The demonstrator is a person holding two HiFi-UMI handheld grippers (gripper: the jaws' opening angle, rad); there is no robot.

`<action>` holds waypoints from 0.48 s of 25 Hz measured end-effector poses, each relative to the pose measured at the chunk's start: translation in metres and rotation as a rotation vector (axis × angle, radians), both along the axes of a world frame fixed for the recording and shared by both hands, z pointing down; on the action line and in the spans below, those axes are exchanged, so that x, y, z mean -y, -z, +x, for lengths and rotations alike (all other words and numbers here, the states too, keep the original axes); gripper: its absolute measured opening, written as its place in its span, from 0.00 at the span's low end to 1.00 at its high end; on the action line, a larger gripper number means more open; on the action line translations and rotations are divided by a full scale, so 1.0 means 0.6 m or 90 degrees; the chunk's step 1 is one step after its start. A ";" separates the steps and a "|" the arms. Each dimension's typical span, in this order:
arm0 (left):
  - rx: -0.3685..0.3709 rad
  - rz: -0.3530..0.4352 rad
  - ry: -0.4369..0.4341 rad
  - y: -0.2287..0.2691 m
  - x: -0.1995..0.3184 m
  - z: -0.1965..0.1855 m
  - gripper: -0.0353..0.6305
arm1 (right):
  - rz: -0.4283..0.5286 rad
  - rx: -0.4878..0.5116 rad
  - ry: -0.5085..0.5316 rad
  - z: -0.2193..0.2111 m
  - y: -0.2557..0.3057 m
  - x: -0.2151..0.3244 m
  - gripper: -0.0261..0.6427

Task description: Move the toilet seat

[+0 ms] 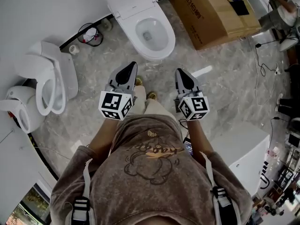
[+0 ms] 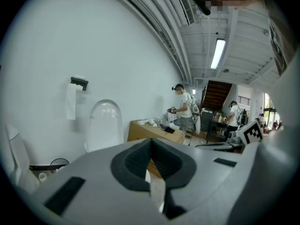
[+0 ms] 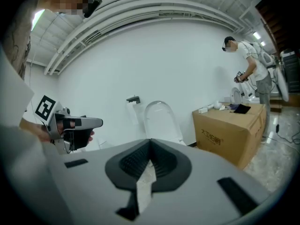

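Reaching the toilet (image 1: 149, 32) comes first, I think, because both claws are far from it. The left claw (image 1: 131, 68) and the right claw (image 1: 182, 73) are held out in front of the person, side by side, above the grey floor (image 1: 220, 78). Each claw is pressed together, with nothing between its jaws.

The toilet seat (image 1: 165, 43) looks like the white ring lying flat on the bowl, straight ahead of the claws. The lid (image 3: 159, 118) stands up behind it, against the wall. More white toilet parts (image 1: 51, 86) sit by the wall on the left, well apart from the claws. I guess the seat straight ahead is the one to move, but I cannot be sure.

To do this well, the person should step closer and bring both claws down low. The claws need to spread before they get to the seat, because shut claws cannot grab it. The front edge looks like the best place to pinch, one claw on each side. The seat looks smooth, so it may slip; a firm pinch helps. It likely swings at the back, so a slow lift in a curve is best. The cardboard box (image 1: 215, 13) on the right is close to the toilet, so the right claw should keep away from it.
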State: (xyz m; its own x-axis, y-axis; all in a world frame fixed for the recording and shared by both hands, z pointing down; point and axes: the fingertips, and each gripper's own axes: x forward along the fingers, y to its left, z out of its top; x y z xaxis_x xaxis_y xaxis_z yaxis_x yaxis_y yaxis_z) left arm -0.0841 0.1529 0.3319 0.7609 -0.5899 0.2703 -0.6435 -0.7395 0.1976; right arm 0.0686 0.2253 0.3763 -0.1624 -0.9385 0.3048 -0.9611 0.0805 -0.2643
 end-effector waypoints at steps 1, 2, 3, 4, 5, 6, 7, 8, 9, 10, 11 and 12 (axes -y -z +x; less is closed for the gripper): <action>0.002 -0.002 -0.002 -0.006 0.010 0.003 0.07 | -0.004 0.001 0.000 0.001 -0.006 0.009 0.04; 0.003 -0.003 -0.003 -0.012 0.021 0.006 0.07 | -0.007 0.002 0.000 0.001 -0.011 0.019 0.04; 0.003 -0.006 -0.005 -0.019 0.033 0.008 0.07 | -0.011 0.002 0.000 0.001 -0.017 0.028 0.04; 0.002 -0.009 -0.006 -0.025 0.044 0.011 0.07 | -0.016 0.002 0.000 0.001 -0.022 0.038 0.04; 0.002 -0.012 -0.008 -0.032 0.055 0.015 0.07 | -0.020 0.001 0.000 0.002 -0.028 0.048 0.04; 0.001 -0.015 -0.010 -0.038 0.066 0.019 0.07 | -0.025 0.000 0.000 0.003 -0.033 0.059 0.04; 0.001 -0.019 -0.012 -0.044 0.077 0.024 0.07 | -0.028 0.000 0.001 0.004 -0.037 0.071 0.04; 0.001 -0.023 -0.016 -0.050 0.088 0.028 0.07 | -0.031 -0.001 0.002 0.005 -0.040 0.084 0.04; 0.002 -0.026 -0.020 -0.055 0.099 0.033 0.07 | -0.033 -0.001 0.003 0.007 -0.042 0.098 0.04; 0.003 -0.029 -0.025 -0.060 0.111 0.038 0.07 | -0.034 -0.001 0.004 0.008 -0.043 0.112 0.04; 0.004 -0.032 -0.029 -0.063 0.123 0.042 0.07 | -0.036 -0.002 0.004 0.009 -0.044 0.127 0.04; 0.004 -0.035 -0.033 -0.067 0.136 0.045 0.07 | -0.037 -0.003 0.006 0.010 -0.044 0.143 0.04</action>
